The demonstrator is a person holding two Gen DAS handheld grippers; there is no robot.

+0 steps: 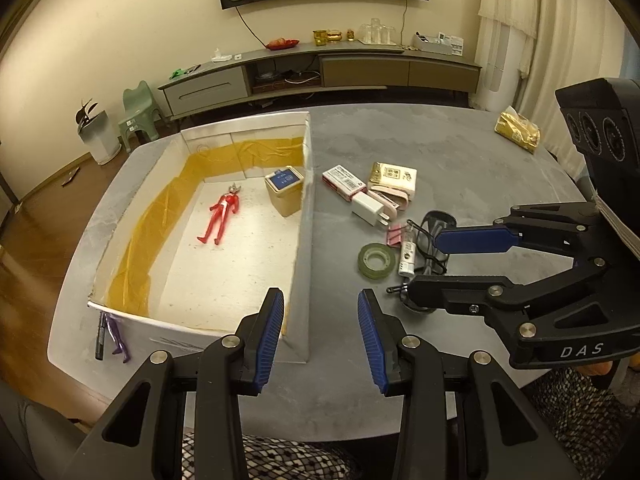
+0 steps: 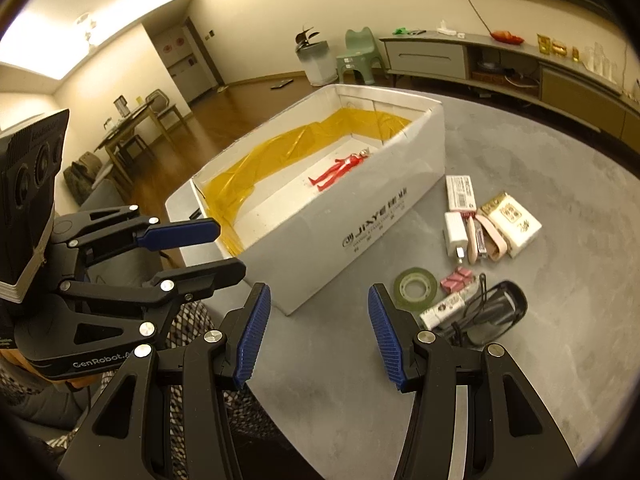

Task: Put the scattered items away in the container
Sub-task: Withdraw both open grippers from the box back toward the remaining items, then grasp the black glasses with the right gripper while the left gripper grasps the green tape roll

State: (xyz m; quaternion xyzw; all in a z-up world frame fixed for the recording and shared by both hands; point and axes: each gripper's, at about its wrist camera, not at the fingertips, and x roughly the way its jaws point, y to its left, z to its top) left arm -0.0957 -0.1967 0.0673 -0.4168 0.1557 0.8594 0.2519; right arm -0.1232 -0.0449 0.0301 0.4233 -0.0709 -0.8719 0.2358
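A white cardboard box (image 1: 305, 216) with yellow lining holds a red toy figure (image 1: 220, 216) and a tin with a blue lid (image 1: 284, 190). Right of the box lie a green tape roll (image 1: 376, 260), black glasses (image 1: 434, 236), a white charger (image 1: 368, 208), a red-and-white pack (image 1: 344, 182), a tissue pack (image 1: 394, 176) and pink clips (image 1: 394, 234). My left gripper (image 1: 320, 308) is open over the box's near right corner. My right gripper (image 1: 426, 260) is open above the glasses. In the right wrist view the right gripper (image 2: 318, 300) holds nothing, with the tape roll (image 2: 416, 288) just beyond its right finger.
A purple figure (image 1: 118, 336) and a black pen (image 1: 100, 336) lie on the table outside the box's left near corner. A gold bag (image 1: 518, 130) sits at the table's far right. The grey table (image 1: 420, 136) ends close to me, where a patterned garment shows below it.
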